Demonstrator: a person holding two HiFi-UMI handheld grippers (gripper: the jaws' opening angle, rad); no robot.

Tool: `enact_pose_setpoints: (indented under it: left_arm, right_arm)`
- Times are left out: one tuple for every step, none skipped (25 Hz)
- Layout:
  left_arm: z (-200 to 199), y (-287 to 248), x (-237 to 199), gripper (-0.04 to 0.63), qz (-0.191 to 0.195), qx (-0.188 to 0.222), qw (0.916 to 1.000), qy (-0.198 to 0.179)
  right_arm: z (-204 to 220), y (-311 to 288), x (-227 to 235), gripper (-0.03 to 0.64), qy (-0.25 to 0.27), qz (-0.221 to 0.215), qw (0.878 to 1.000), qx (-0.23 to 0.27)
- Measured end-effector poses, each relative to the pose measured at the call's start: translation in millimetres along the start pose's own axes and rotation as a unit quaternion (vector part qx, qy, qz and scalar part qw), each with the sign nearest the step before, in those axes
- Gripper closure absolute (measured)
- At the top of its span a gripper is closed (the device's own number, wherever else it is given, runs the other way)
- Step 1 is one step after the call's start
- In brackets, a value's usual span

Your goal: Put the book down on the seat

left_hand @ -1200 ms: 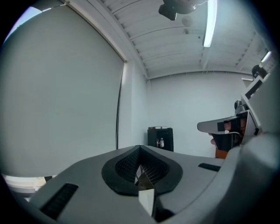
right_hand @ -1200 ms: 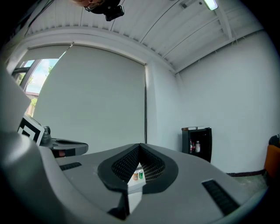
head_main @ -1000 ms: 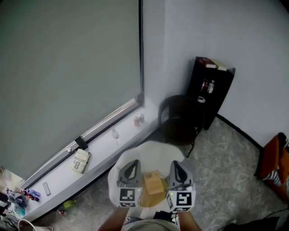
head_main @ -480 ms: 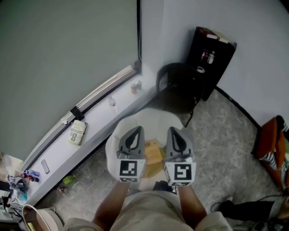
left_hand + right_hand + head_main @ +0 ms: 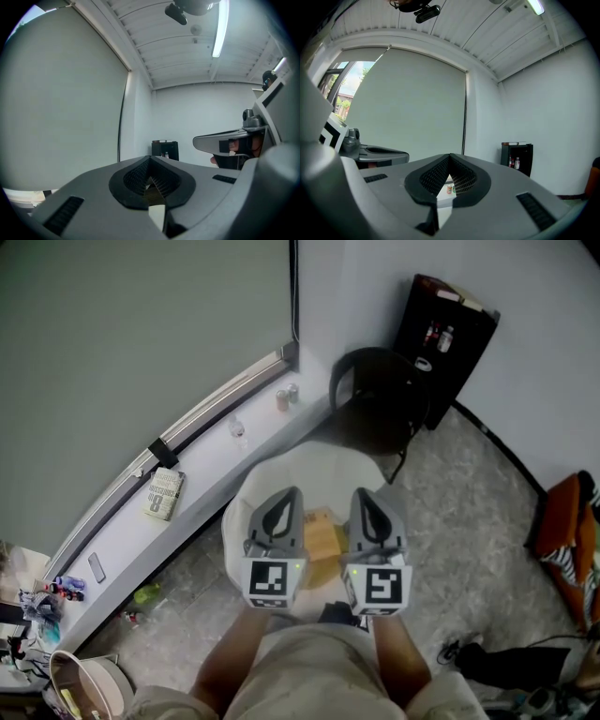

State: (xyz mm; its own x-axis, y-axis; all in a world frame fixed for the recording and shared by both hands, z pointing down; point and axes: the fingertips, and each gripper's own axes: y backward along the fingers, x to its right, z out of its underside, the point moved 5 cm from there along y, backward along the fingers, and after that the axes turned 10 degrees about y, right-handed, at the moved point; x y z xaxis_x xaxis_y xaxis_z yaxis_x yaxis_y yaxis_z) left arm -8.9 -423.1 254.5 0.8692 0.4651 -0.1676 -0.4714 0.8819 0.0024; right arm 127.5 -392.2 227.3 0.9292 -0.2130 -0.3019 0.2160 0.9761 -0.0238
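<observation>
Both hand-held grippers, left (image 5: 283, 507) and right (image 5: 367, 507), have shifted slightly across the white seat (image 5: 309, 470), jaws closed on nothing. Between them lies the book (image 5: 322, 538), seemingly flat on the seat. It looks thin, light and stiff; pinching one edge should hold it.

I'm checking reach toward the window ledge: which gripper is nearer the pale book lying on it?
Left. The left gripper is over the white seat, to the right of the pale book; the right gripper sits farther right.
</observation>
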Motion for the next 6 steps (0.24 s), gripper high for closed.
enact_pose_setpoints:
  left_arm:
    - [0.4, 1.2, 0.5, 0.589, 0.0, 0.001, 1.0, -0.001]
    - [1.1, 2.6, 0.8, 0.589, 0.001, 0.0, 1.0, 0.0]
    - [1.8, 3.7, 1.0, 0.589, 0.001, 0.0, 1.0, 0.0]
    - [2.1, 4.3, 0.9, 0.589, 0.001, -0.001, 1.0, 0.0]
    - [2.1, 4.5, 0.7, 0.589, 0.002, -0.001, 1.0, 0.001]
    - [2.0, 4.6, 0.5, 0.589, 0.002, -0.002, 1.0, 0.001]
  right_arm:
    - [0.8, 1.3, -0.2, 0.612, 0.0, 0.001, 1.0, -0.001]
    - [1.6, 2.7, -0.6, 0.612, -0.001, 0.001, 1.0, -0.003]
    - [2.1, 3.8, -0.8, 0.612, -0.002, 0.002, 1.0, -0.005]
    - [2.2, 4.2, -0.8, 0.612, -0.002, 0.002, 1.0, -0.006]
    - [2.2, 4.3, -0.7, 0.612, -0.001, 0.002, 1.0, -0.007]
    - [2.0, 4.2, -0.4, 0.612, 0.0, 0.002, 1.0, -0.008]
